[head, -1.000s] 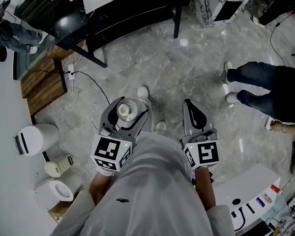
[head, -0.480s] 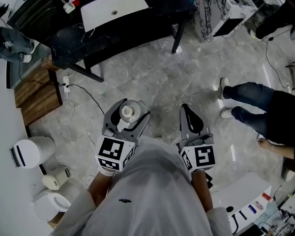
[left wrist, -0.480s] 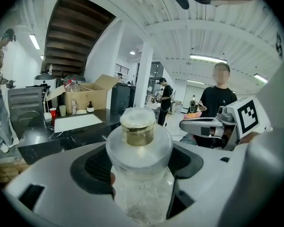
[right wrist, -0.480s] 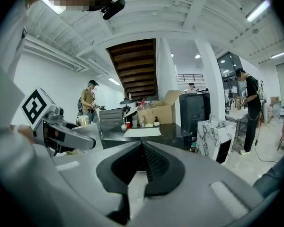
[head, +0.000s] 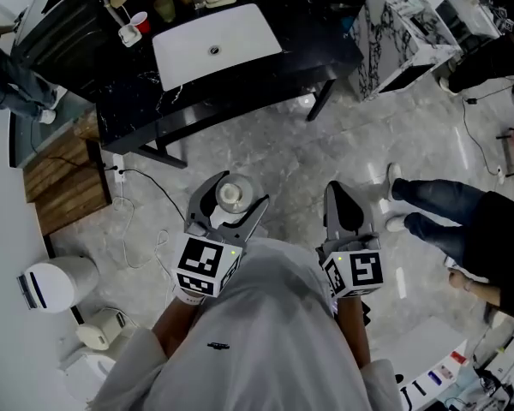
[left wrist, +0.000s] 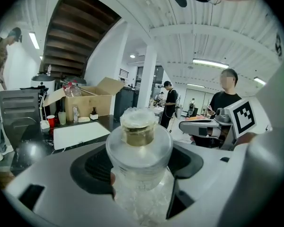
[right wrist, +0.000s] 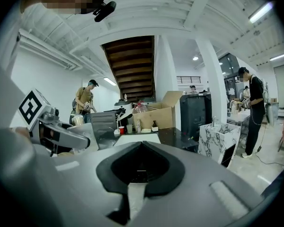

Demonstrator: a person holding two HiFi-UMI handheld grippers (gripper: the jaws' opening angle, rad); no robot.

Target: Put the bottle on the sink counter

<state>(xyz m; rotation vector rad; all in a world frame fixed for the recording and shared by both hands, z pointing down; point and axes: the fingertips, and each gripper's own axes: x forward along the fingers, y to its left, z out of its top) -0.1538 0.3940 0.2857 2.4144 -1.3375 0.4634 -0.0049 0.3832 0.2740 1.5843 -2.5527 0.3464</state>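
Your left gripper [head: 232, 198] clamps the glass bottle [left wrist: 139, 145], your right gripper [head: 337, 193] is closed empty, and the sink counter [head: 308, 43] ahead has drawn nearer: continue the approach.

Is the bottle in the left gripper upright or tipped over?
Upright: the bottle stands with its cap on top, clamped by the left gripper.

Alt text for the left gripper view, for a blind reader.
The left gripper holds a clear bottle with a gold neck upright between its jaws. Behind it, a black sink counter carries a white basin, red cup and cardboard box.
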